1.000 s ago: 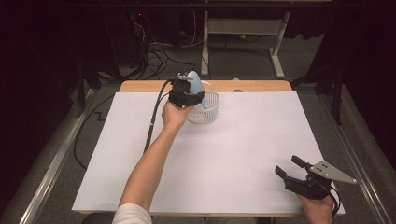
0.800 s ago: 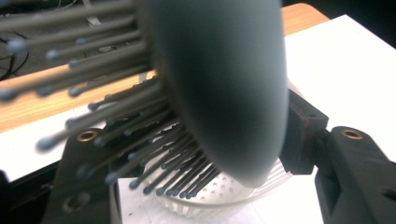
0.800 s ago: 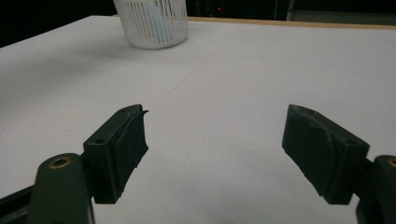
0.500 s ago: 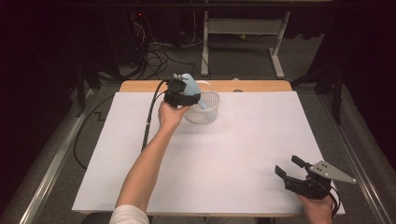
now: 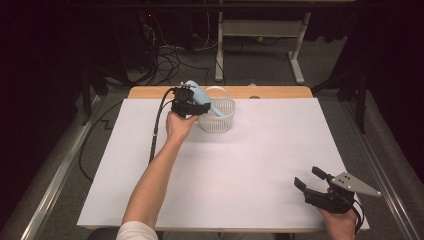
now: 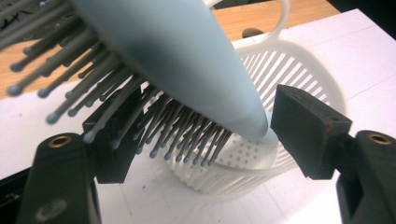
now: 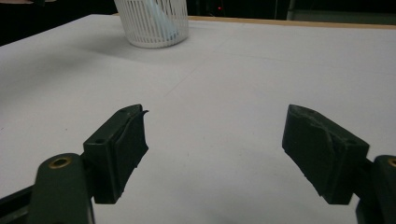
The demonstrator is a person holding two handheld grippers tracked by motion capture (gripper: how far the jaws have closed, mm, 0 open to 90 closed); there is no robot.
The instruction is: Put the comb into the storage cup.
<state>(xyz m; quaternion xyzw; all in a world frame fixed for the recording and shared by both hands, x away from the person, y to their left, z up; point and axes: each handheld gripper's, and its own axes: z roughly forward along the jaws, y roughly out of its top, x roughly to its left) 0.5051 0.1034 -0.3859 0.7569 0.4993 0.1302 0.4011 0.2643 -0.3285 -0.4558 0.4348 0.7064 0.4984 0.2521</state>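
White basket (image 5: 217,116) with hairbrush (image 5: 200,96) blocks far-left table (image 5: 260,165); wide open paper between there and right gripper (image 5: 311,181).

White sheet (image 5: 250,165) over wooden table (image 5: 280,92), desk frame (image 5: 260,30), floor cables (image 5: 170,55)

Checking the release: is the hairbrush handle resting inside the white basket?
Touching. In the left gripper view, the hairbrush handle tip rests on the basket floor.

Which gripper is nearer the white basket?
Left. The left gripper is at the white basket rim, jaws either side of the blue hairbrush; the right gripper rests far off at the near table edge.
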